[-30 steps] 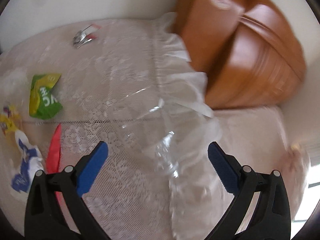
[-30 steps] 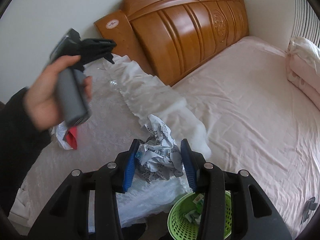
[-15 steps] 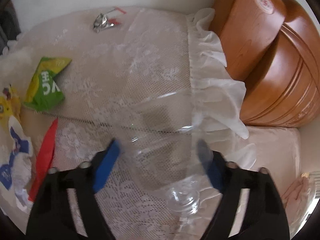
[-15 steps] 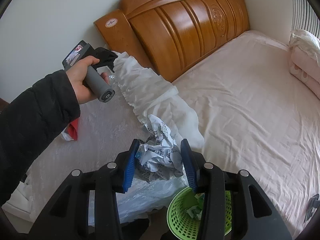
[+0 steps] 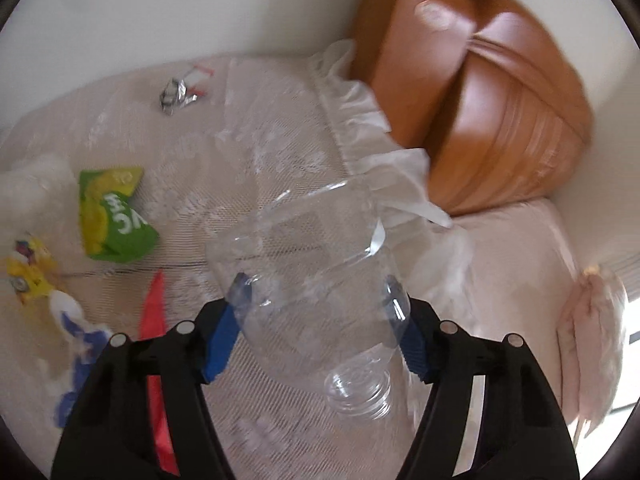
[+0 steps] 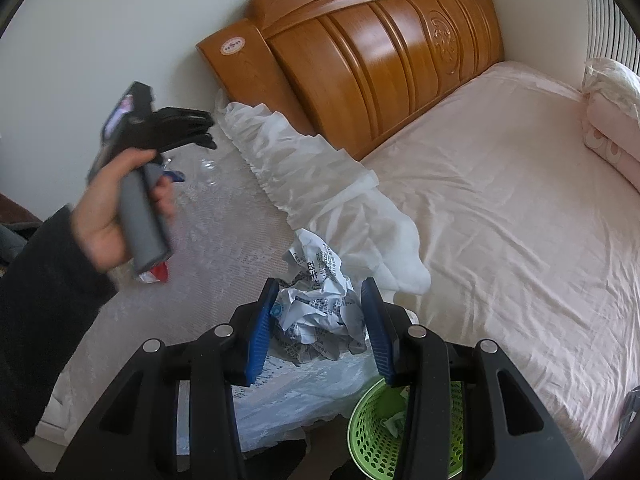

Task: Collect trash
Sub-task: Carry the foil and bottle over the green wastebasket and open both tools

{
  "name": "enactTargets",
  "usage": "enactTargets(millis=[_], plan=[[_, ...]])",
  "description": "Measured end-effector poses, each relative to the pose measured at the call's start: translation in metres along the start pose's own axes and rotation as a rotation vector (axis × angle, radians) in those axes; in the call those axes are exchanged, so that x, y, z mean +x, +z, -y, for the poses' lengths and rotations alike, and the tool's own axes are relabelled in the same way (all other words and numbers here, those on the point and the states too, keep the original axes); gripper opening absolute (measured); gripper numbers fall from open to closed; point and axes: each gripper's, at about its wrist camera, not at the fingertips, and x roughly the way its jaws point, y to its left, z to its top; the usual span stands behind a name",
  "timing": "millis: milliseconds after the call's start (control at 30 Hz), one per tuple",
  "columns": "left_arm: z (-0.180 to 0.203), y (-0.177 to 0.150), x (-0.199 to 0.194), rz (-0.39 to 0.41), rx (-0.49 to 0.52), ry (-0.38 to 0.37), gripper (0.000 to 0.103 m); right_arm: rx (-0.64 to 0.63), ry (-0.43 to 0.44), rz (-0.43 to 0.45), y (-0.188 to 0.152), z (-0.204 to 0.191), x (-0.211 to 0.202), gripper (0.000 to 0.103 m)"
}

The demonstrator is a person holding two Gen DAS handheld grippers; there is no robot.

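Trash in the left gripper: a clear, crushed plastic bottle (image 5: 320, 280) sits between the blue pads of the left gripper (image 5: 316, 300), its open threaded neck pointing back toward the camera and its body reaching forward past the fingertips; both pads press its sides, so the jaws are partly closed on it.
Trash in the right gripper: a crumpled ball of printed paper (image 6: 320, 308) is pinched between the blue pads of the right gripper (image 6: 320, 320), with a loose flap sticking up above the fingertips.
Left hand: seen from the right wrist, the person's left hand (image 6: 120, 208) grips the grey handle of the left tool, held up above the lace cover; the view is blurred.
Green basket: a perforated green basket (image 6: 368, 428) stands on the floor just under the right gripper, right of the paper ball, with scraps inside.
Lace cover: a pale lace cloth (image 5: 200, 160) with a white ruffled edge (image 5: 372, 128) lies beneath the bottle.
Other litter, left of the bottle: a red strip (image 5: 154, 312) just beside the left finger; a green snack wrapper (image 5: 112, 216) farther out; a yellow wrapper (image 5: 28, 272) and a blue-and-white wrapper (image 5: 76, 344) near the left edge.
Far litter: a silvery foil wrapper (image 5: 178, 92) lies well apart, near the wall.
Beyond: a wooden headboard (image 6: 380, 48) and a bed with a pink sheet (image 6: 500, 208).
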Motion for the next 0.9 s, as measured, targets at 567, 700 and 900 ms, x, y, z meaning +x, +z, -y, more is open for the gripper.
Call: enactTargets(millis=[567, 700, 900], plan=[[-0.034, -0.118, -0.182, -0.005, 0.493, -0.341, 0.066, 0.051, -0.093, 0.086, -0.043, -0.009, -0.064, 0.043], [-0.037, -0.148, -0.196, -0.057, 0.553, -0.398, 0.066, 0.084, -0.143, 0.077, -0.065, 0.000, -0.079, 0.043], [-0.022, -0.186, -0.198, -0.107, 0.654, -0.432, 0.066, 0.146, -0.219, 0.038, -0.096, 0.024, -0.085, 0.043]])
